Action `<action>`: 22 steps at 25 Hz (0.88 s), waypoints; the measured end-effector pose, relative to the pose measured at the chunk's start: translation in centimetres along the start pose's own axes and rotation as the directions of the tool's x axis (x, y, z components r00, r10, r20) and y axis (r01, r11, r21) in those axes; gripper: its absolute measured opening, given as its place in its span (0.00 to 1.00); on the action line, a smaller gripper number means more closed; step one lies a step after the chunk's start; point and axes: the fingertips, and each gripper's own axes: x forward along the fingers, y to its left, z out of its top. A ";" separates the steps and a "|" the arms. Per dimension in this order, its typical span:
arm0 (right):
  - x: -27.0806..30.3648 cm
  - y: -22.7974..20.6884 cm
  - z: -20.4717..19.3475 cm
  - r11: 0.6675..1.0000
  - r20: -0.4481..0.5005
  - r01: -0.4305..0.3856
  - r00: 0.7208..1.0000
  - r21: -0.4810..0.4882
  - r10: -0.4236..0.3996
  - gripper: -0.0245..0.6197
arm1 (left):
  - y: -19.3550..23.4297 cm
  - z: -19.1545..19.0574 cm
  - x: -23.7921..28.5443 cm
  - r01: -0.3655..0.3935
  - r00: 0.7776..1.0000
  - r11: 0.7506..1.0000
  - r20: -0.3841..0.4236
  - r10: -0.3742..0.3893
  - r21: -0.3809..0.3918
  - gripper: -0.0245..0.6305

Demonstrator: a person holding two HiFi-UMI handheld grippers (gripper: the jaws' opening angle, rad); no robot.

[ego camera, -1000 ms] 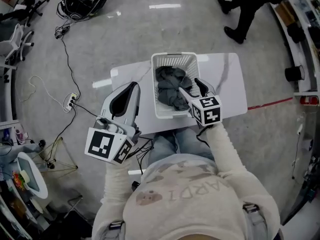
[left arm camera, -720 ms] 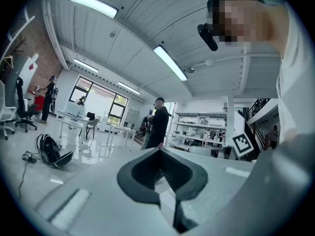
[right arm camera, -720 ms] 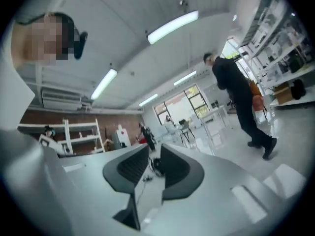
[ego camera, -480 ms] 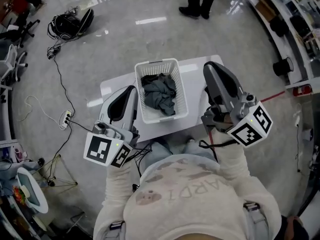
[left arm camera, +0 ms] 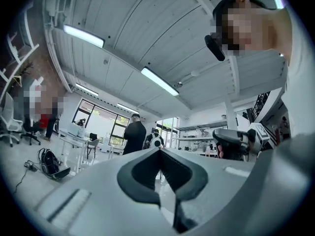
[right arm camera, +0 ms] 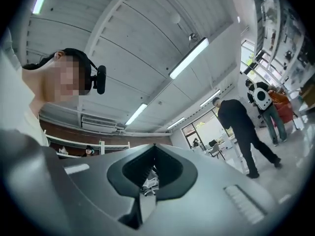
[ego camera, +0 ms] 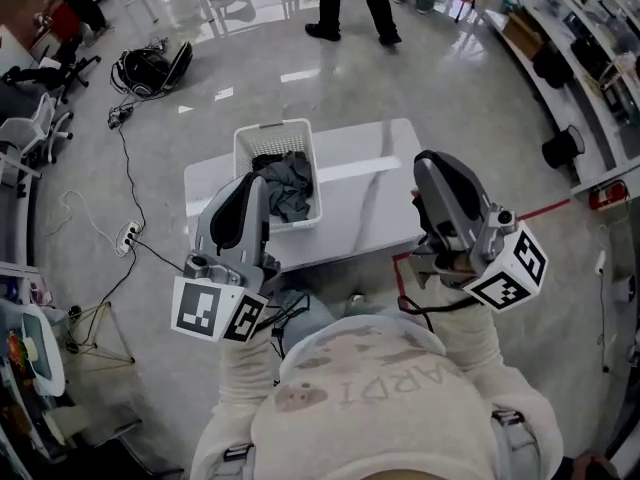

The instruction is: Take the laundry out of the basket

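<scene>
A white slatted laundry basket (ego camera: 262, 140) stands on the left part of a white table (ego camera: 365, 203). Crumpled grey laundry (ego camera: 288, 188) fills it. My left gripper (ego camera: 251, 182) is raised in front of the basket's near left corner, shut and empty. My right gripper (ego camera: 431, 159) is raised over the table's right edge, well apart from the basket, also shut and empty. Both gripper views look up at the ceiling and across the room; the left gripper (left arm camera: 159, 152) and the right gripper (right arm camera: 154, 148) each show jaws closed together with nothing between them.
A person (ego camera: 352, 0) walks on the grey floor beyond the table. A black bag (ego camera: 150, 68) and cables lie at the far left, with a power strip (ego camera: 128, 236) nearer. Shelves line the right side, and a red floor line (ego camera: 560, 208) runs there.
The right gripper came out of the basket empty, swung right and rose. Both grippers now point upward. The basket sits further left and further away in the head view.
</scene>
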 end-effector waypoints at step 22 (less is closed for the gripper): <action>-14.6 2.5 6.9 0.997 0.029 -0.071 0.997 0.031 0.070 0.08 | -8.8 8.4 -22.0 -0.493 0.870 0.826 0.142 0.472 0.273 0.04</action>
